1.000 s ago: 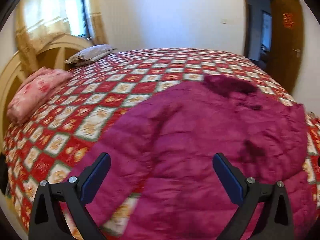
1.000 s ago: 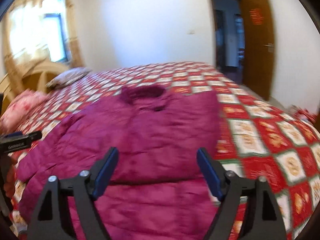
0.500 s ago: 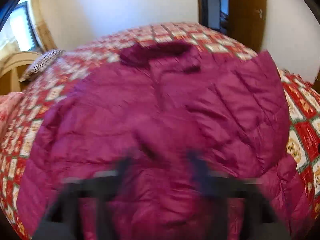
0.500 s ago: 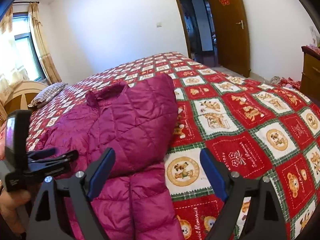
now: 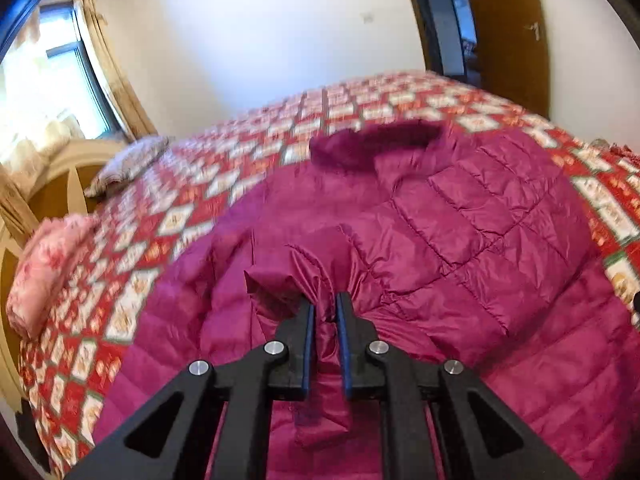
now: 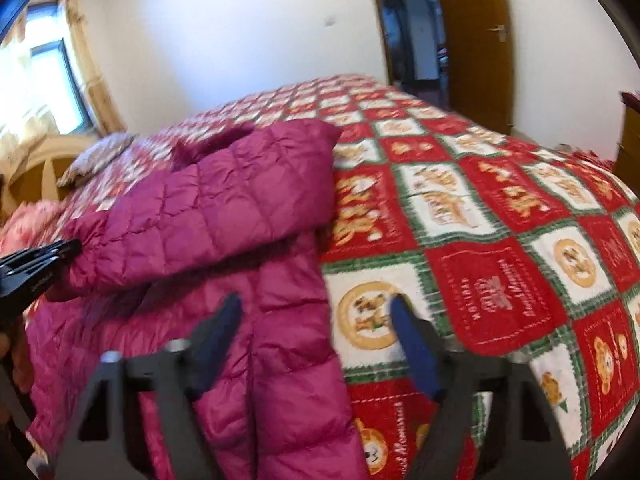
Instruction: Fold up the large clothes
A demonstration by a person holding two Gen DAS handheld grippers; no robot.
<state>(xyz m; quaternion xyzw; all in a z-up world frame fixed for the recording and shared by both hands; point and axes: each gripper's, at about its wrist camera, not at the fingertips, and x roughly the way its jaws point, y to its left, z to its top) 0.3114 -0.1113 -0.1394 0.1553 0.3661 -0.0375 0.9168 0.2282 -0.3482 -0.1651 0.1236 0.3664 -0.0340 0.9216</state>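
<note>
Magenta quilted puffer jacket (image 5: 460, 240) lies spread on the red-and-white patchwork bedspread (image 5: 160, 216), filling the centre and lower frame. Left gripper (image 5: 323, 304), bottom centre, is pinched tight on a bunched sleeve fold. Right gripper (image 6: 316, 312), its jaws just closing and half open, straddles the jacket's right edge, not yet pressing. Step: securing both grips. Next: right clamps, then both carry the fold over.
</note>
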